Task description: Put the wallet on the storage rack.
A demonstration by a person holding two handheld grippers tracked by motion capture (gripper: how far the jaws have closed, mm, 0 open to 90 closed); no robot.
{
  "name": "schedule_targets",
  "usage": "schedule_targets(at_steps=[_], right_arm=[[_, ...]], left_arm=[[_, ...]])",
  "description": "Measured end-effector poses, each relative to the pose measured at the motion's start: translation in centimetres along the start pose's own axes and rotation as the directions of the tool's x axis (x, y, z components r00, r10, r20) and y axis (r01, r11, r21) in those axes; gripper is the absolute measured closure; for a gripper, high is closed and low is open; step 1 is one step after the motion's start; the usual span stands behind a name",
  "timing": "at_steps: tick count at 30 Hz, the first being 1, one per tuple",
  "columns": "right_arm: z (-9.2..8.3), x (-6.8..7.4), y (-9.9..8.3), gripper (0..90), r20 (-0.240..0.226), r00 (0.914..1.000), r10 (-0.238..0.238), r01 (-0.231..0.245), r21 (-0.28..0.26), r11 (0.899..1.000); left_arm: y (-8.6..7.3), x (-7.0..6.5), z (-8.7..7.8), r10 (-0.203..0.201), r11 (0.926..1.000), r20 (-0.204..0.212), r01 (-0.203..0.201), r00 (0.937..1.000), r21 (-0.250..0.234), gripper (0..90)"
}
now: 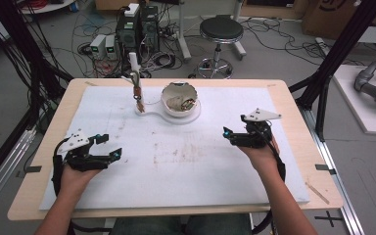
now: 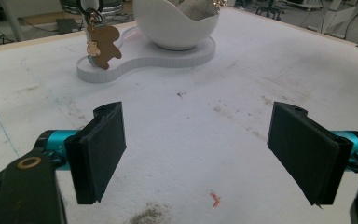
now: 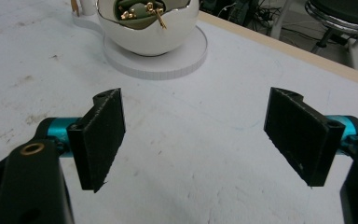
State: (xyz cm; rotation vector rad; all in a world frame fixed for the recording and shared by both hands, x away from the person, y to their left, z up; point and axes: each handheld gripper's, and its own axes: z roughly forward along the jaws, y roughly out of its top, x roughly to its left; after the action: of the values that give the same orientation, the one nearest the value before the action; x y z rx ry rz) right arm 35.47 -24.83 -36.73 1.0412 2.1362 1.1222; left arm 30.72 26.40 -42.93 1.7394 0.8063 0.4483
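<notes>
A white egg-shaped bowl (image 1: pixel 180 100) stands on a white base (image 1: pixel 149 108) at the far middle of the mat, with small gold items inside (image 3: pixel 142 10). Beside it a short white stand (image 1: pixel 134 63) holds a brown bear-shaped charm (image 2: pixel 103 44) on a clip. My left gripper (image 1: pixel 111 146) hovers near the mat's left side, open, nothing between its pads (image 2: pixel 101 149). My right gripper (image 1: pixel 226 133) is at the right side, open too and holding nothing, its pads (image 3: pixel 101 135) wide apart and aimed toward the bowl (image 3: pixel 147 28).
A white foam mat (image 1: pixel 186 161) covers the wooden table (image 1: pixel 44 147). A small red speck (image 2: pixel 215 199) lies on the mat near my left gripper. Beyond the table are a stool (image 1: pixel 220 36), computer cases (image 1: pixel 137 27) and cables on the floor.
</notes>
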Motion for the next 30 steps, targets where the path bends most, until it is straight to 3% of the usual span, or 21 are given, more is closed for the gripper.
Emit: schedule_targets(at_steps=[6,13,21,30], right_arm=[[-1.3,-0.2,-2.5,20.9,-0.02,0.9979,0.062,-0.063,-0.051,0.997],[-2.5,-0.3,-4.8,20.9,-0.03,0.9953,0.092,-0.094,-0.106,0.99],[-2.1,-0.6,-7.0,20.9,-0.015,0.9969,0.078,-0.078,-0.07,0.994],[-1.7,-0.5,-7.1,20.9,0.002,0.9978,0.067,-0.067,-0.052,0.996]], left_arm=[[0.1,-0.1,0.1,0.0,1.0,0.002,0.0,1.0,-0.005,19.2],[0.0,-0.4,0.4,-0.001,1.0,0.009,0.001,1.0,-0.001,19.2],[0.2,-0.7,0.6,0.012,0.9999,0.018,-0.012,0.9998,0.002,19.2],[0.1,-0.8,0.7,0.018,0.9998,0.033,-0.018,0.9993,-0.003,19.2]])
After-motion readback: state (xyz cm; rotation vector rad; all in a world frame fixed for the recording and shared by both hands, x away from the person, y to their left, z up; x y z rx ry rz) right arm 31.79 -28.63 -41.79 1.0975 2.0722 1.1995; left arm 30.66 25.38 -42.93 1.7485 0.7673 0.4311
